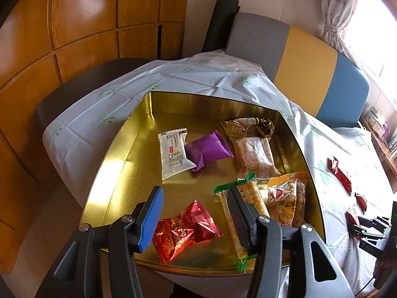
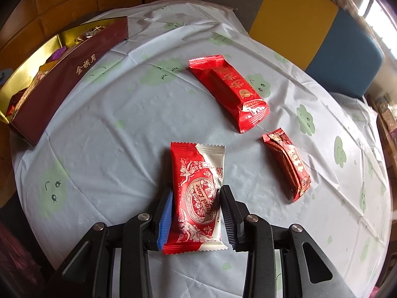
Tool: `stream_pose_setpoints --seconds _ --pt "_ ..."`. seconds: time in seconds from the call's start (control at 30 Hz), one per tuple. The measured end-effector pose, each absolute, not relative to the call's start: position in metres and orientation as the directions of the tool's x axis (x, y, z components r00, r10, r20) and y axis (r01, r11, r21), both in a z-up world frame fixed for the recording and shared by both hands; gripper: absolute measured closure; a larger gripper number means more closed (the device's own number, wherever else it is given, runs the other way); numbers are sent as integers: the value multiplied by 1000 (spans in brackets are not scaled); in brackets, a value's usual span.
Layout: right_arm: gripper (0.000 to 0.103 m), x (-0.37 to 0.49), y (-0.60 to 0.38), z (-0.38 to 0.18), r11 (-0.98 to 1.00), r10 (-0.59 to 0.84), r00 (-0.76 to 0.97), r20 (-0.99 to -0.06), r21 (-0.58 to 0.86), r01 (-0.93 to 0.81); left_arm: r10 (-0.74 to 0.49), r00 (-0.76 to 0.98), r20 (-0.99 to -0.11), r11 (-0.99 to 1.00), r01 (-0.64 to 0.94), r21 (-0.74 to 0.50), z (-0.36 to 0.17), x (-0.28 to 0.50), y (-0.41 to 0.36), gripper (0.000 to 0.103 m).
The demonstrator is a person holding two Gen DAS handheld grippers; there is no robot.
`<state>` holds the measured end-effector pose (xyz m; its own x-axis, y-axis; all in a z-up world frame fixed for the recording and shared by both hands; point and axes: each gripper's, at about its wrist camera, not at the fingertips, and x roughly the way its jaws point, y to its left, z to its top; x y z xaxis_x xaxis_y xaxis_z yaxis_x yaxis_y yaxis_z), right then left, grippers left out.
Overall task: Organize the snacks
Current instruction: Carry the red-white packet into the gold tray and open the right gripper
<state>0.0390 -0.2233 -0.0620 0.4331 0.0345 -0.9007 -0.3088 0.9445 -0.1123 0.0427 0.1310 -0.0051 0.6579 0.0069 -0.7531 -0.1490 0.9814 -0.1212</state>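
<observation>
In the left wrist view my left gripper (image 1: 195,193) hangs open and empty over a gold tin (image 1: 211,96). The tin holds several snacks: a white packet (image 1: 173,154), a purple pouch (image 1: 208,150), a red foil candy (image 1: 183,228), a green-ended cracker stick (image 1: 248,198) and an orange-topped bag (image 1: 285,203). In the right wrist view my right gripper (image 2: 197,191) is shut on a red-and-white packet (image 2: 198,173) that lies on the tablecloth. A red packet (image 2: 228,92) and a dark red packet (image 2: 287,164) lie beyond it.
The tin's maroon outer wall (image 2: 74,74) stands at the far left of the flowered tablecloth (image 2: 124,129). A grey, yellow and blue seat back (image 1: 310,57) borders the table's far side. Wooden panelling (image 1: 74,24) rises to the left. The table edge falls away near the tin's left side.
</observation>
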Motion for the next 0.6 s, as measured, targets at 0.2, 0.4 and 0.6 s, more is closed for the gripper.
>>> stream_pose_setpoints --seconds 0.2,0.4,0.6 --pt "73 51 -217 -43 964 58 428 -902 -60 -257 14 663 -749 977 -170 -132 -4 40 141 49" --pt "73 57 -170 5 939 237 484 -842 72 -335 36 678 -734 963 -221 -157 0 37 162 49" --pt "73 66 -90 36 852 455 440 -774 234 -469 83 689 -720 943 -288 -167 7 32 190 49"
